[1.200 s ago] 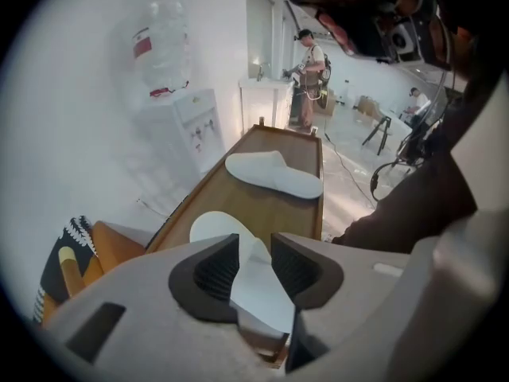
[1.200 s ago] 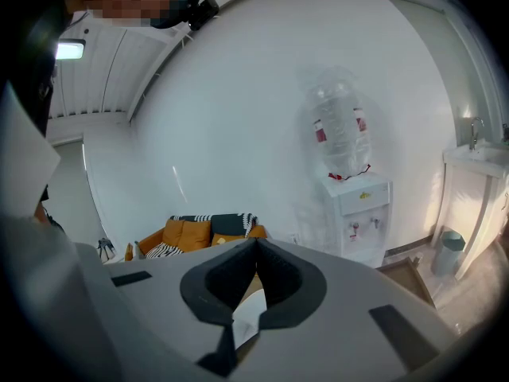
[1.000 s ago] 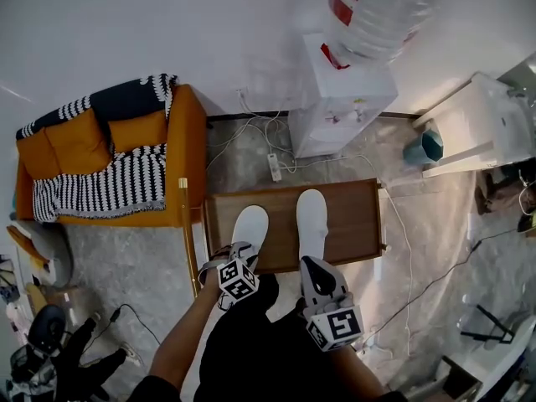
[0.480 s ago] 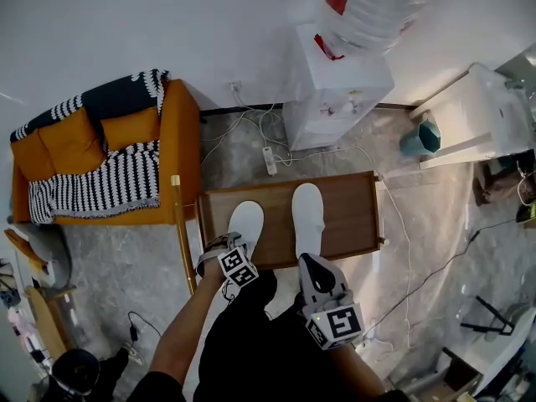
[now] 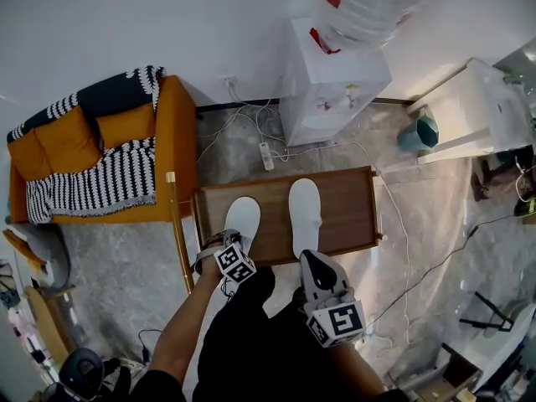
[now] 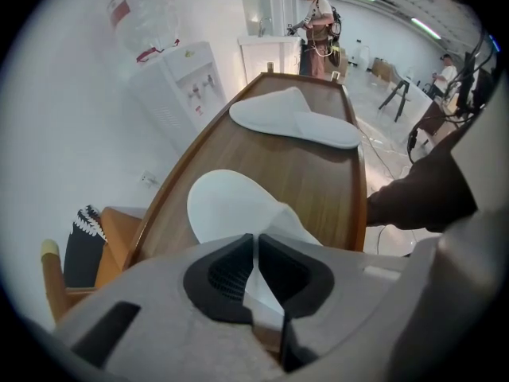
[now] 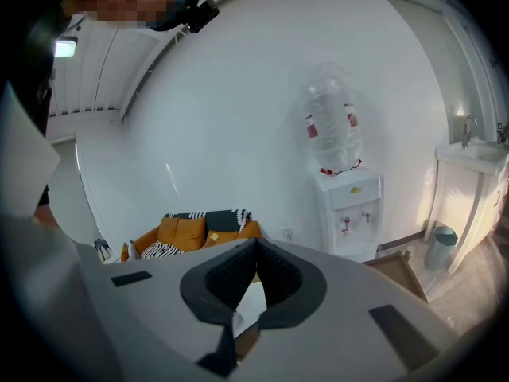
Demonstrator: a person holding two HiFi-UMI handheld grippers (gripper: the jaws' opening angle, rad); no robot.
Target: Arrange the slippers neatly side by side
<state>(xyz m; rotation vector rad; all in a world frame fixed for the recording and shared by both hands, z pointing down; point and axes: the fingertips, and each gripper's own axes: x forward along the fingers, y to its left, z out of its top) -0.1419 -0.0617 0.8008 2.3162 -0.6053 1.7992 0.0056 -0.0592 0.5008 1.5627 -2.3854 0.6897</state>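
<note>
Two white slippers lie toes away from me on a low wooden table (image 5: 352, 216). The left slipper (image 5: 243, 219) sits a little nearer than the right slipper (image 5: 305, 212). My left gripper (image 5: 231, 245) points steeply down at the left slipper's heel. Its jaws have just been closing, and in the left gripper view white slipper fabric (image 6: 253, 289) is pinched between them (image 6: 256, 249). The right slipper (image 6: 294, 118) lies further along the table (image 6: 318, 173). My right gripper (image 5: 312, 263) is shut at the right slipper's heel. A white sliver shows under its jaws (image 7: 254, 255); whether it is gripped I cannot tell.
A water dispenser (image 5: 331, 82) stands against the wall behind the table, with a power strip and cables (image 5: 266, 153) on the floor. An orange sofa (image 5: 100, 149) is at the left, a teal bin (image 5: 420, 132) and white cabinet at the right. People (image 6: 318, 22) stand far off.
My left gripper has come down onto the heel of the left slipper and its jaws have closed on it. The right gripper and both slippers have stayed in place.
</note>
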